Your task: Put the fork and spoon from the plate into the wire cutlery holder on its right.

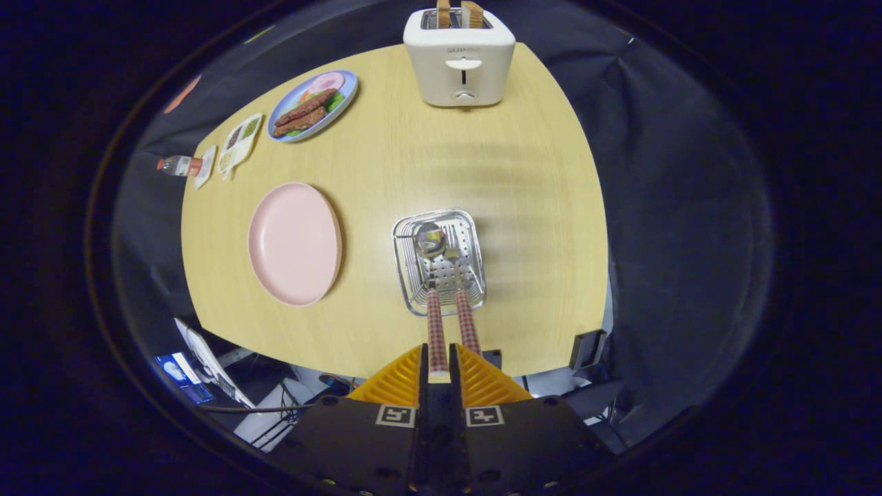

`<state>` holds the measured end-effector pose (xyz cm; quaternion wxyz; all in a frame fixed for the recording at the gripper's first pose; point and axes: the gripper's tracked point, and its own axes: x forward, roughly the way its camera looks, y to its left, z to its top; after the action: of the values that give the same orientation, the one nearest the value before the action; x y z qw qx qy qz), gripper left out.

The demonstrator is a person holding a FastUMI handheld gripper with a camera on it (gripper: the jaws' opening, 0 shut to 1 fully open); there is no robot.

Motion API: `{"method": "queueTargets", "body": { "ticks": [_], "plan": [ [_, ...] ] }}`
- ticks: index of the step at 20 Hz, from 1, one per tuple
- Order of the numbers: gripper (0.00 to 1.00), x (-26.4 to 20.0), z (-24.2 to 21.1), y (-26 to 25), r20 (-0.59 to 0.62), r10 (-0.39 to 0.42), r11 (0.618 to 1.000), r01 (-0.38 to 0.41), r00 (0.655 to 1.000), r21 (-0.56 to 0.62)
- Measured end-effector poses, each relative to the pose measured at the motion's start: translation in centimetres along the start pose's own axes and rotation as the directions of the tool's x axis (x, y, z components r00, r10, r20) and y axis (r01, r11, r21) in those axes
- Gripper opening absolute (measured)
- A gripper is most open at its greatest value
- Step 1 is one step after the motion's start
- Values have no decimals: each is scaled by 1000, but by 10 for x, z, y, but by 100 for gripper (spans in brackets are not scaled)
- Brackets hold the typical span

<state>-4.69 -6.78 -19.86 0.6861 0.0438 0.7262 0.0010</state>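
Gripper [439, 368] pinches narrow on one checked handle; which utensil, can't tell. Spoon [431, 241] and fork [451, 272] both stand in the wire holder [475, 231], right of the bare pink plate [293, 242], near the table's [496, 172] front edge. Risk: letting go tilted could tip the light holder over.
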Motion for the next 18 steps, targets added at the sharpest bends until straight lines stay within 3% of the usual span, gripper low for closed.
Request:
{"method": "queueTargets", "body": {
  "ticks": [3,8,11,14,18],
  "plan": [
    [20,-4,8,4,42,13,1000,-13,999,-3],
    [75,-20,31,11,215,31,999,-24,976,-37],
    [79,-35,53,25,363,70,997,-56,929,-49],
    [95,-56,79,38,543,105,994,-78,833,-72],
    [97,-96,89,56,737,152,988,-94,659,-119]
  ]
}}
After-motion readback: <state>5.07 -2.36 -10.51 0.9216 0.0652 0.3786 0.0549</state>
